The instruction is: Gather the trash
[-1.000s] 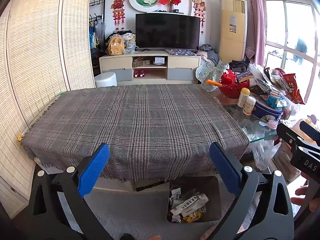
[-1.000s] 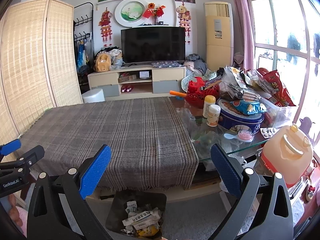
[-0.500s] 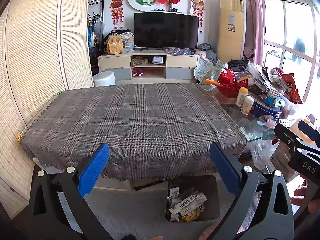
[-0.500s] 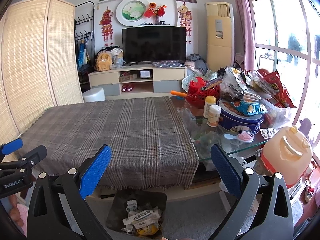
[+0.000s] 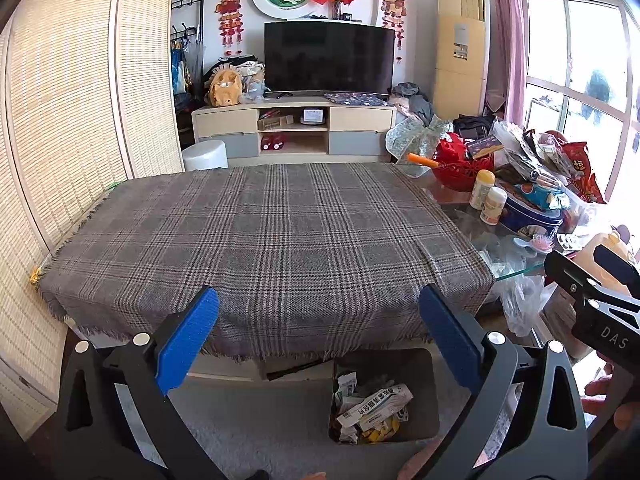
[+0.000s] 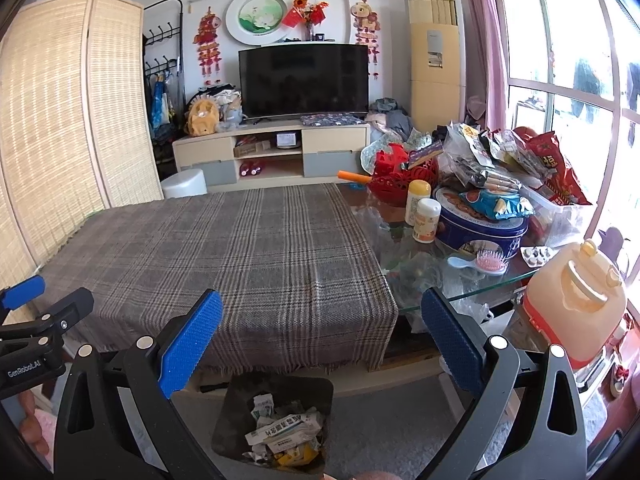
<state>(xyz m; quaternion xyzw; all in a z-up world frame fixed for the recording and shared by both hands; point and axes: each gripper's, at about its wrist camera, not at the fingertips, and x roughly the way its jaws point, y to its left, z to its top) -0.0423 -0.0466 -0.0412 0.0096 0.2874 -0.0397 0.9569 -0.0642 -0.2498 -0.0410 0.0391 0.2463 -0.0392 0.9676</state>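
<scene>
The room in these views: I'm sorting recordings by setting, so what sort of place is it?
Most likely a home living room: a television on a low media cabinet, a plaid-covered table with snack clutter, and a trash bin on the floor.

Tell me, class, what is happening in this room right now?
A person holds a two-finger gripper in each hand, collecting trash. The left gripper and right gripper are both open and empty, above the near edge of the plaid-covered table. On the floor below, a dark bin already holds crumpled wrappers. The plaid cloth shows no litter.
</scene>
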